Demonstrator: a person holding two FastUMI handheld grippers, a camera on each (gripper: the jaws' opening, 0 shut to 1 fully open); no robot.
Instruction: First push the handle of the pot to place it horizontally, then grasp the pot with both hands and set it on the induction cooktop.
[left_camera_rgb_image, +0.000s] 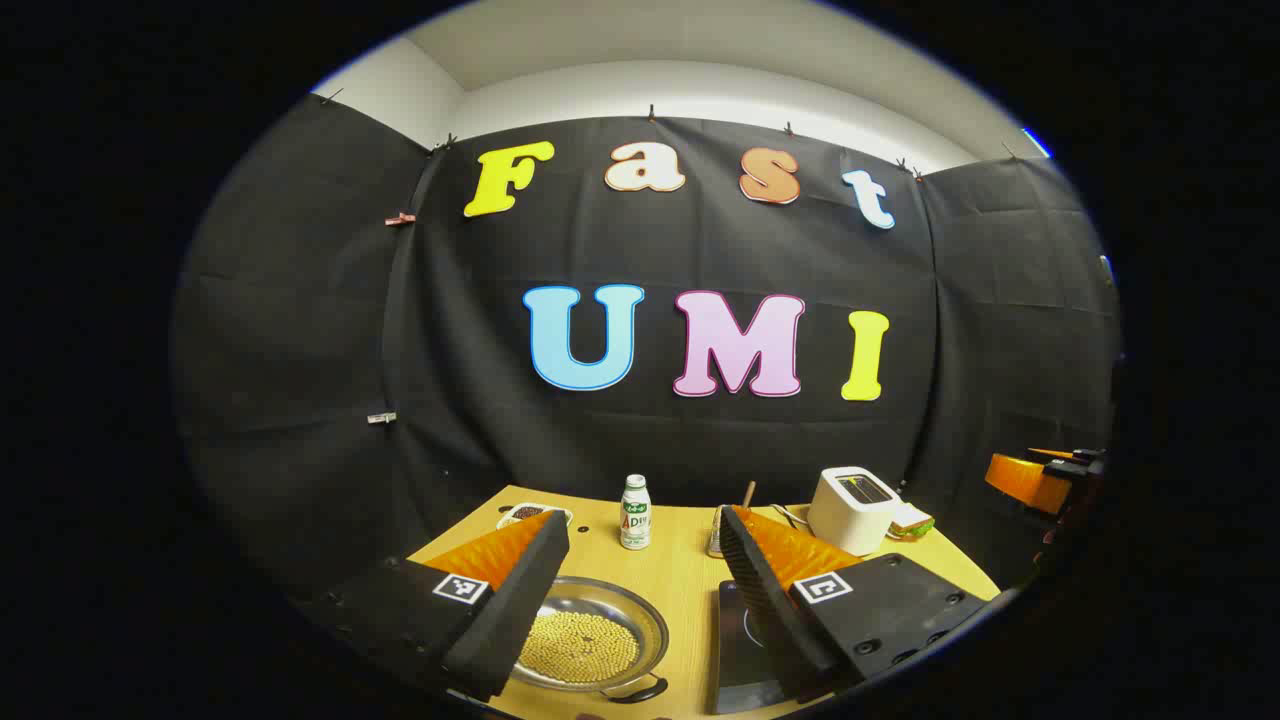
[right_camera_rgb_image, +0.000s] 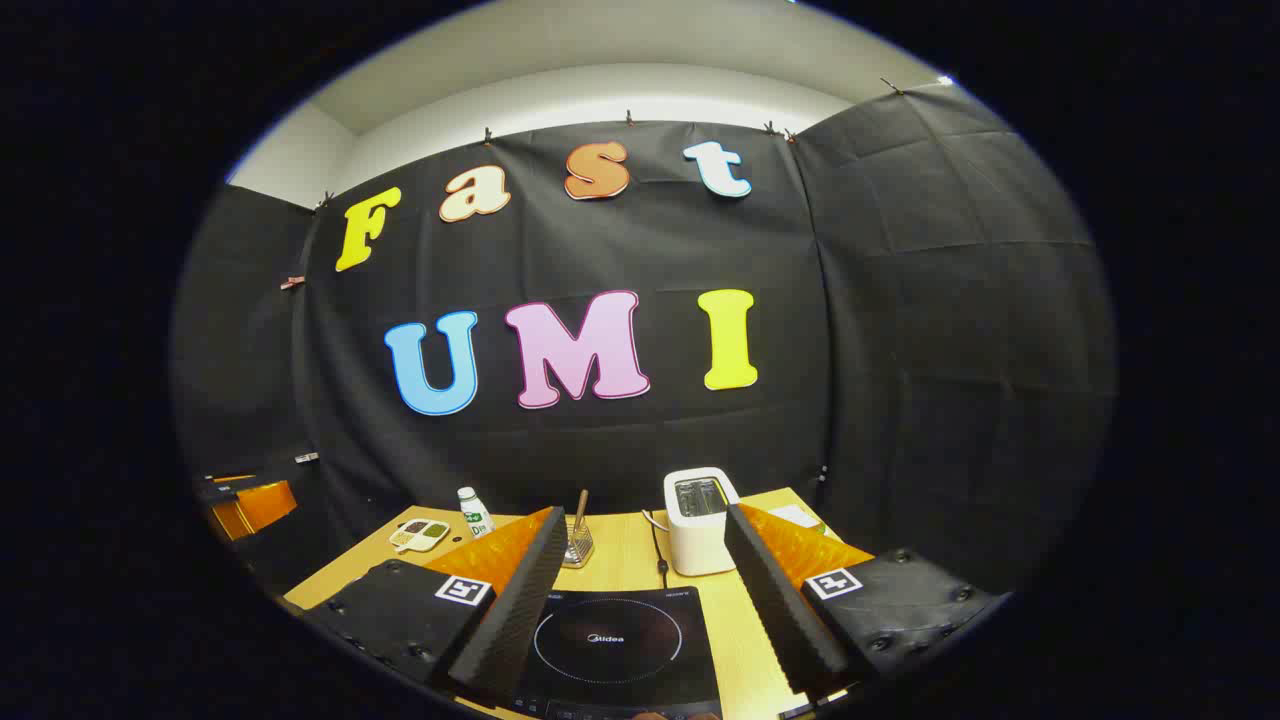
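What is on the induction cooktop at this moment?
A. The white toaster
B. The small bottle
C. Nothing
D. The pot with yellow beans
C: in the right gripper view the induction cooktop has a bare surface, while the left gripper view shows the pot sitting on the table beside it.

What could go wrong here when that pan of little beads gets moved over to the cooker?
The pot is shallow and full of loose beads, so tilting it could spill them. The bottle stands close behind and might get knocked over. The induction cooktop sits near the toaster, leaving little room.
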